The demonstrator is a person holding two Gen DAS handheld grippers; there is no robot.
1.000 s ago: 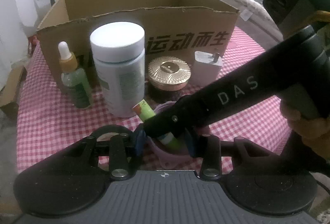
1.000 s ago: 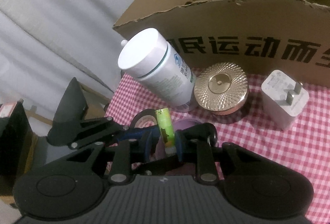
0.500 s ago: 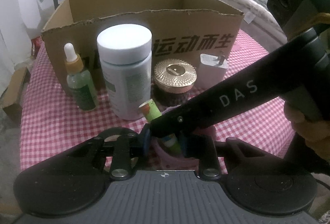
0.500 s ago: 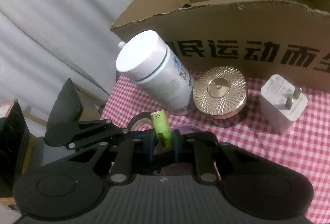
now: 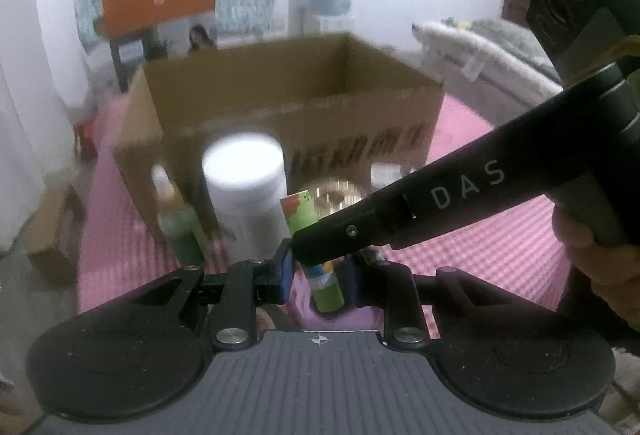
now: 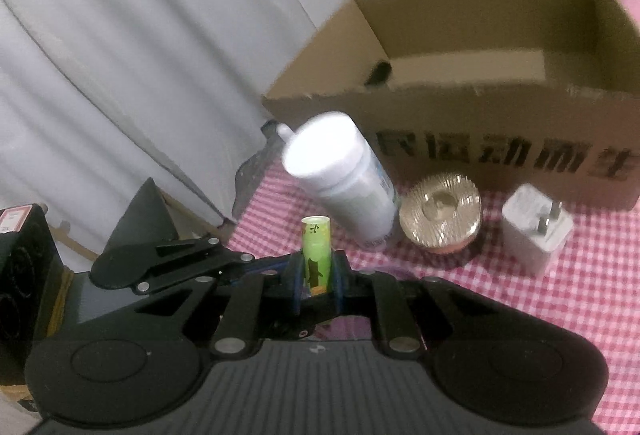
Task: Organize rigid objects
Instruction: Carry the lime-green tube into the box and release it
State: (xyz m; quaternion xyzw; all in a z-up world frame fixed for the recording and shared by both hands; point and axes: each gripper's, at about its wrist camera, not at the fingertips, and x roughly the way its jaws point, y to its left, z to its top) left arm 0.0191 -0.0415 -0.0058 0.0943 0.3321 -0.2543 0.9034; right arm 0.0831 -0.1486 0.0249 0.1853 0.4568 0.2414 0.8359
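Both grippers are pinching the same small green cylindrical tube with a printed label [image 6: 316, 255]; the right gripper [image 6: 316, 285] is clamping it low on the body, pads flat against the sides, tube standing upright out of the jaws; the left gripper [image 5: 316, 271], whose jaws have just been closing, is gripping the tube's lower end [image 5: 326, 287], though the right tool's black finger is crossing in front and hiding part of that contact; the tube is sitting clear above the pink checked tablecloth [image 6: 560, 295], in front of the open brown cardboard box with black lettering [image 6: 500, 123]; the large white plastic screw-cap bottle [image 6: 340, 179], gold ribbed round jar [image 6: 440, 215] and white wall-plug charger [image 6: 536, 235] are standing on the cloth along the box front; a small green dropper bottle [image 5: 176, 219] is showing beside the white bottle in the left view; judging the tube as light, stiff and smooth-skinned, so likely slippery and prone to pivoting in a narrow pinch; a mid-body hold across the diameter looks safest; two grips on one small item is redundant; one should probably be releasing before the drop into the box.
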